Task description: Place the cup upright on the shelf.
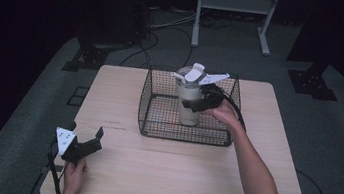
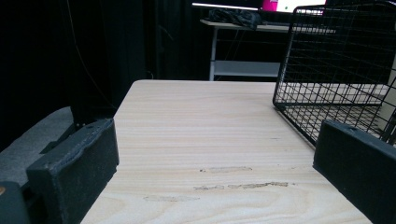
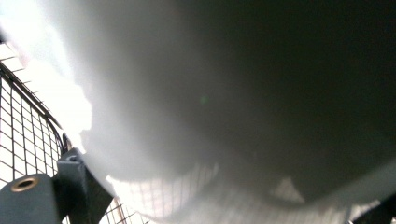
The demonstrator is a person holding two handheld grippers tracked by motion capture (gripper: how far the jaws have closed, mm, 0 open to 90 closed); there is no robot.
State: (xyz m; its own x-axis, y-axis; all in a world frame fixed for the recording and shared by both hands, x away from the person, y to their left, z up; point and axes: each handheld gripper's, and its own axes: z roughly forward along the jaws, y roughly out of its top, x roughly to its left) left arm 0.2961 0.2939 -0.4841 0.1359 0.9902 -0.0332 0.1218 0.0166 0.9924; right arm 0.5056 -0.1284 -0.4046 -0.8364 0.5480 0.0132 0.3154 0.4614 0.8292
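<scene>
High view: cup (image 1: 188,104) upright inside wire basket (image 1: 149,119) on table (image 1: 171,167); right gripper (image 1: 198,103) clamped on its side. Left gripper (image 1: 84,142) near table's front-left edge.

Left gripper view: jaws spread, nothing between; basket (image 2: 336,60) ahead right.

Right gripper view: blurred pale surface, probably the cup (image 3: 210,93), between jaws.

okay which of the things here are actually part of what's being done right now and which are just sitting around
In use:
tumbler, standing in the basket
wire basket
right gripper, clamped on the tumbler

Just around:
left gripper, open and idle over the table's near left corner
table
white frame on the floor behind
</scene>
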